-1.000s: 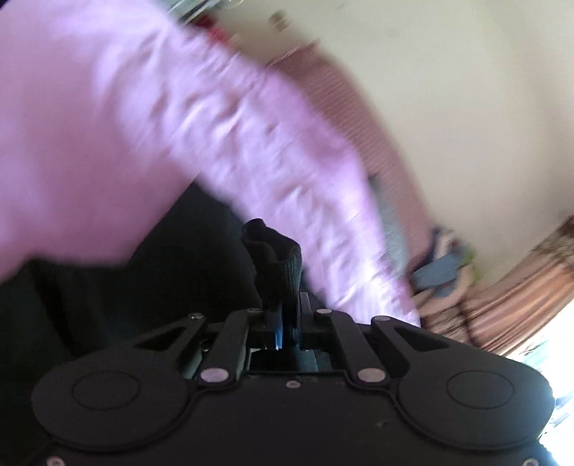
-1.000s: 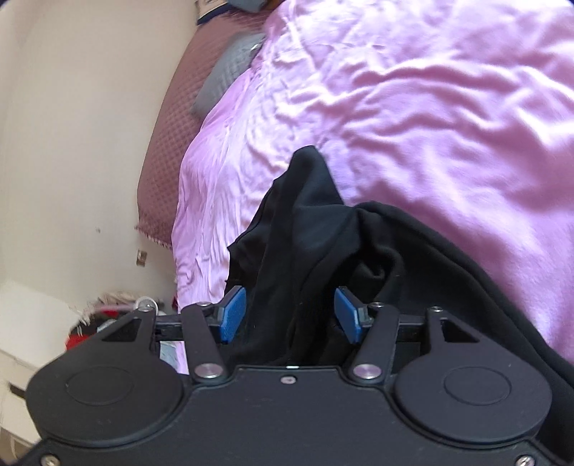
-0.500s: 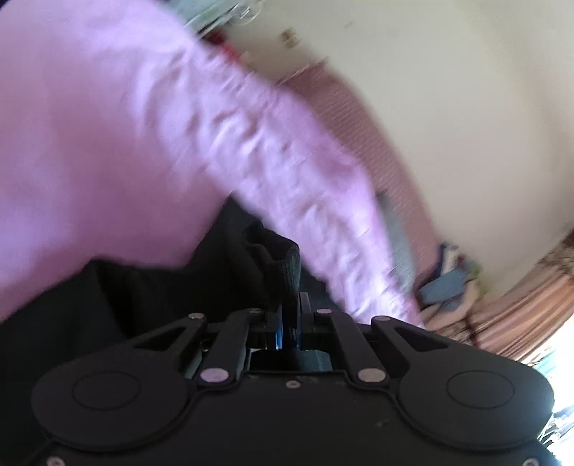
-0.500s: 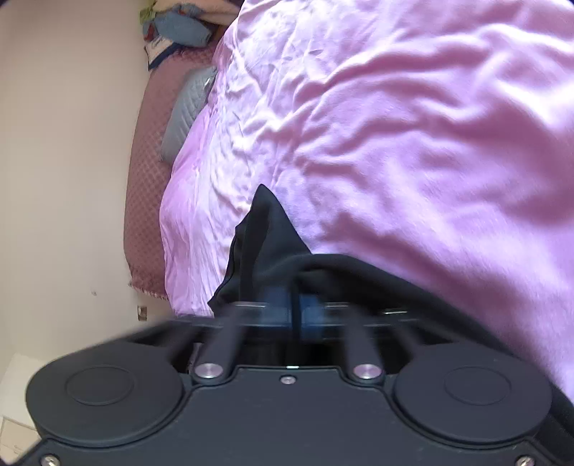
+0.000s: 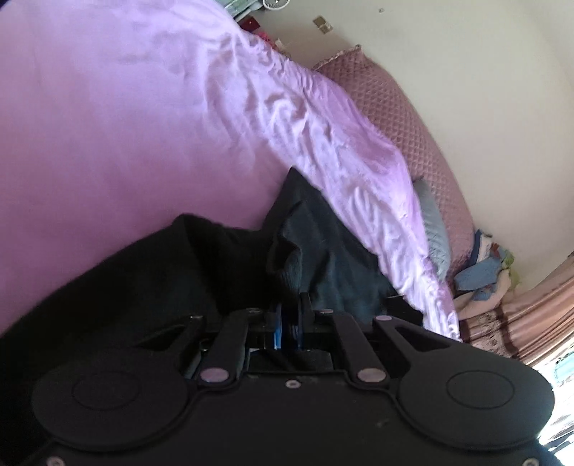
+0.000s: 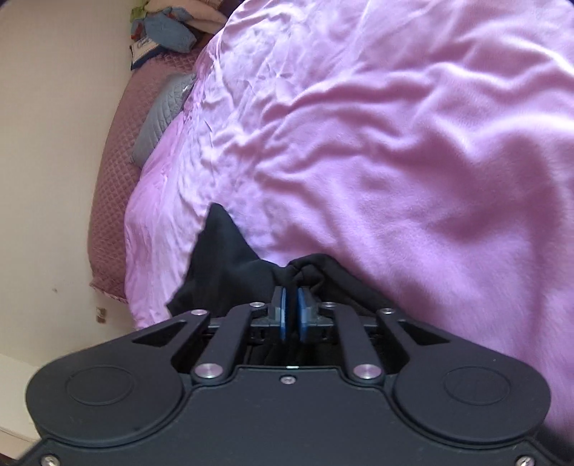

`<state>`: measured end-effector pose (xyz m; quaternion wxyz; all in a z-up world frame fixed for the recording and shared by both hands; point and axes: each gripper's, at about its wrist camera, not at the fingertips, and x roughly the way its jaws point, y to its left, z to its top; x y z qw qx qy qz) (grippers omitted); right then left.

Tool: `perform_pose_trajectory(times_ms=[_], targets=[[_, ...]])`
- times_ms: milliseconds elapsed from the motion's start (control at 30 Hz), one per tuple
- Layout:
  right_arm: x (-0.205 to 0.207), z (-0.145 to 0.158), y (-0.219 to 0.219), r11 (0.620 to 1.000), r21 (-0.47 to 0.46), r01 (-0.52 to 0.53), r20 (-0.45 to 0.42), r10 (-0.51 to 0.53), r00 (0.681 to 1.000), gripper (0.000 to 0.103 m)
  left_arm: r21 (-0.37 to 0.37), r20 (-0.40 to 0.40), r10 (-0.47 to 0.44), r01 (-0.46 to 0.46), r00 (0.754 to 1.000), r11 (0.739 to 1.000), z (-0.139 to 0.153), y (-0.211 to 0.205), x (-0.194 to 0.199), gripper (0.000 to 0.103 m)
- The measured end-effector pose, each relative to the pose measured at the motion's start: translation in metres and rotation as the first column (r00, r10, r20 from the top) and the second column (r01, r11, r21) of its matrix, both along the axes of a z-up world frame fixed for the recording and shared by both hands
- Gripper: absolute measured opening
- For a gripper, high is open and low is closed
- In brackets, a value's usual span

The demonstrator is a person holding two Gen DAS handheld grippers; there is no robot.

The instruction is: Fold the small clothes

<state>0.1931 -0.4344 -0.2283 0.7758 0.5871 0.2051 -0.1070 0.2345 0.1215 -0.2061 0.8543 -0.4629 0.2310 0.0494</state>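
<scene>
black garment – matt knit cloth | bedsheet – pink, satiny sheen, creased | left gripper – matt black plastic, metal rivets

A home bedroom: pink bedsheet, quilted mattress, piled clothes.

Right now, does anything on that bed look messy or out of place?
The black garment is bunched and peaked rather than flat, pinched by both the left gripper and the right gripper. The pink sheet is wrinkled, and a heap of clothes sits by the wall.
</scene>
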Motion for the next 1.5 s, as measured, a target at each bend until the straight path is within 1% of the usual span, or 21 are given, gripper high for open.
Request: perform_pose_trajectory(times_ms=[67, 133, 167, 200, 233, 367, 500, 667, 733, 767, 833, 867, 900, 967, 1033, 1067, 1167, 1233, 1367, 1433, 1500], targets=[[-0.004, 0.018, 0.001, 0.998, -0.067, 0.000, 0.044, 0.002, 0.999, 0.013, 0.047, 0.024, 0.056, -0.057, 0.998, 0.997, 0.016, -0.001, -0.017, 0.006], [0.011, 0.033, 0.004, 0.989, -0.141, -0.049, 0.095, 0.063, 0.993, 0.024, 0.099, 0.103, 0.083, -0.093, 0.991, 0.991, 0.038, -0.005, -0.031, 0.012], [0.022, 0.039, 0.007, 0.982, -0.170, -0.085, 0.106, 0.104, 0.989, 0.038, 0.128, 0.133, 0.060, -0.077, 0.989, 0.989, 0.047, -0.009, -0.029, 0.023], [0.037, 0.045, 0.010, 0.971, -0.203, -0.124, 0.110, 0.148, 0.983, 0.046, 0.133, 0.151, 0.023, -0.043, 0.988, 0.990, 0.050, -0.011, -0.021, 0.027], [0.052, 0.047, 0.015, 0.959, -0.236, -0.156, 0.108, 0.186, 0.977, 0.047, 0.124, 0.157, -0.010, -0.009, 0.988, 0.992, 0.050, -0.014, -0.013, 0.027], [0.117, 0.051, 0.021, 0.905, -0.358, -0.230, 0.004, 0.247, 0.969, 0.047, 0.165, 0.078, -0.088, 0.074, 0.993, 0.983, 0.040, -0.019, 0.046, 0.027], [0.158, 0.048, 0.011, 0.864, -0.452, -0.221, -0.103, 0.196, 0.975, 0.057, 0.168, -0.006, -0.097, 0.097, 0.995, 0.981, 0.020, -0.012, 0.080, 0.027], [0.196, 0.032, -0.002, 0.859, -0.431, -0.275, -0.173, 0.221, 0.960, 0.061, 0.154, -0.026, -0.107, 0.110, 0.994, 0.982, -0.003, -0.006, 0.083, 0.027], [0.207, 0.025, 0.002, 0.842, -0.437, -0.317, -0.203, 0.251, 0.947, 0.044, 0.162, -0.022, -0.106, 0.108, 0.994, 0.981, -0.008, -0.006, 0.082, 0.028], [0.213, 0.023, 0.004, 0.827, -0.451, -0.337, -0.211, 0.268, 0.940, 0.005, 0.167, -0.021, -0.108, 0.110, 0.994, 0.980, -0.010, -0.007, 0.082, 0.029], [0.212, 0.031, 0.008, 0.802, -0.500, -0.326, -0.183, 0.270, 0.945, 0.006, 0.175, -0.019, -0.115, 0.116, 0.993, 0.978, -0.010, -0.008, 0.080, 0.029], [0.212, 0.038, 0.013, 0.772, -0.555, -0.309, -0.184, 0.248, 0.951, 0.006, 0.173, -0.018, -0.117, 0.118, 0.993, 0.978, -0.011, -0.008, 0.080, 0.029], [0.213, 0.042, 0.016, 0.745, -0.601, -0.289, -0.199, 0.211, 0.957, 0.005, 0.170, -0.016, -0.117, 0.118, 0.993, 0.978, -0.011, -0.007, 0.079, 0.029], [0.216, 0.042, 0.017, 0.728, -0.641, -0.244, -0.248, 0.105, 0.963, 0.001, 0.177, -0.019, -0.117, 0.119, 0.993, 0.977, -0.011, -0.006, 0.079, 0.029], [0.222, 0.033, 0.009, 0.708, -0.651, -0.273, -0.318, 0.072, 0.945, 0.001, 0.188, -0.021, -0.120, 0.122, 0.993, 0.975, -0.012, -0.006, 0.082, 0.030], [0.222, 0.028, -0.001, 0.746, -0.599, -0.289, -0.320, 0.108, 0.941, 0.001, 0.192, -0.024, -0.124, 0.126, 0.992, 0.973, -0.013, -0.007, 0.083, 0.030], [0.183, 0.032, -0.030, 0.871, -0.455, -0.183, -0.114, 0.147, 0.983, 0.008, 0.212, -0.023, -0.137, 0.139, 0.990, 0.967, -0.014, -0.008, 0.085, 0.030], [0.158, 0.036, -0.041, 0.890, -0.373, -0.261, -0.044, 0.264, 0.964, 0.018, 0.207, -0.012, -0.145, 0.144, 0.989, 0.968, -0.012, -0.006, 0.084, 0.029], [0.097, 0.045, -0.043, 0.784, -0.405, -0.471, -0.041, 0.499, 0.866, 0.054, 0.160, 0.034, -0.160, 0.153, 0.986, 0.975, 0.003, 0.000, 0.067, 0.030], [0.070, 0.043, -0.044, 0.737, -0.439, -0.514, -0.066, 0.544, 0.836, 0.058, 0.147, 0.052, -0.178, 0.168, 0.983, 0.975, 0.011, -0.001, 0.053, 0.033], [0.042, 0.042, -0.049, 0.703, -0.476, -0.528, -0.103, 0.552, 0.828, 0.058, 0.149, 0.039, -0.197, 0.189, 0.980, 0.971, 0.014, -0.005, 0.039, 0.034]])
